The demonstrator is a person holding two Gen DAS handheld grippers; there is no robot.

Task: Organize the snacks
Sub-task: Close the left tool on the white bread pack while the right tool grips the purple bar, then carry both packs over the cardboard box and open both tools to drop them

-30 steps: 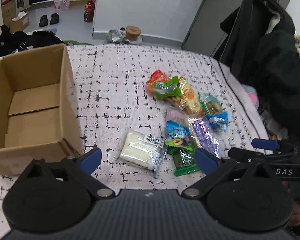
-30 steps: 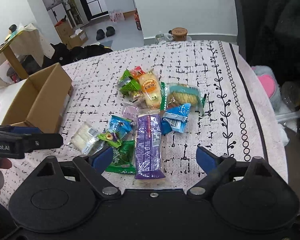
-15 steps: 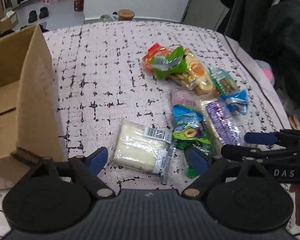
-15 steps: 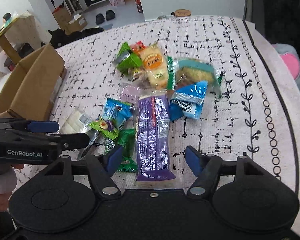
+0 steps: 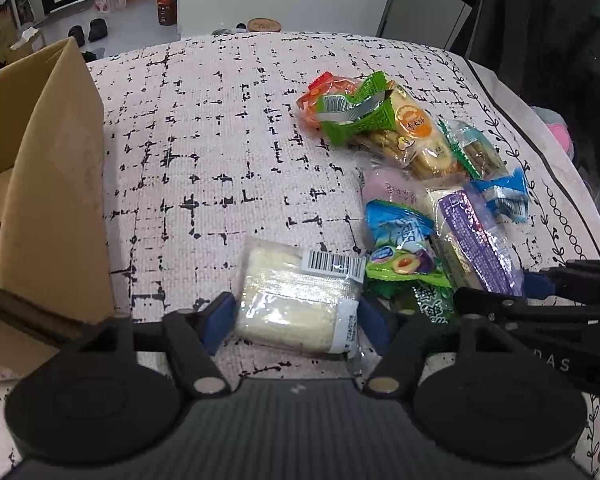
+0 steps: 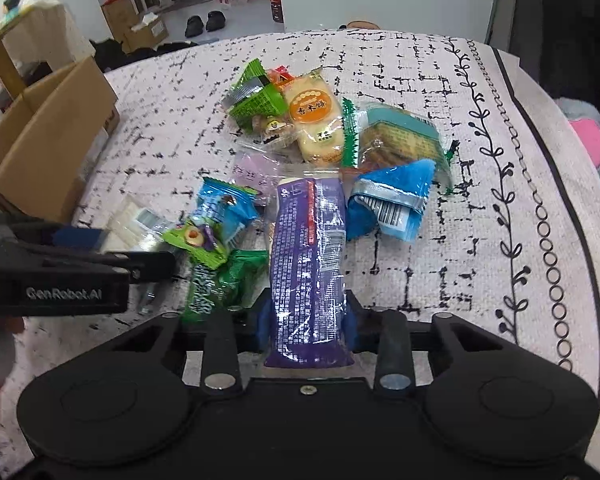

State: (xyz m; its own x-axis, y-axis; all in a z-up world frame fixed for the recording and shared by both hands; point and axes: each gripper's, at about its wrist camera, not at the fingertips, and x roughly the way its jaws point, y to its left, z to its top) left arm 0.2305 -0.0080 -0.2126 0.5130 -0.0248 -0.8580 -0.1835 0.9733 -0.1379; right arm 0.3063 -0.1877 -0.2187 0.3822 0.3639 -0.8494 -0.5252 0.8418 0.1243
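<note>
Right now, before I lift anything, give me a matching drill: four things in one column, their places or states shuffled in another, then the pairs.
Things:
1. white pack
2. purple pack
3. box
4. orange-label pack

Places or states:
A. far end of the pile, touched by neither gripper
B. between the left gripper's fingers
C. at the cloth's left edge, open
D. pinched by the right gripper

Pairs: 1-B, 2-D, 3-C, 4-A

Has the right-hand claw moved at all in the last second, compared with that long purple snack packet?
Yes. The right claw has come forward over the patterned tablecloth and closed; its blue fingers now grip the long purple snack packet.
</note>
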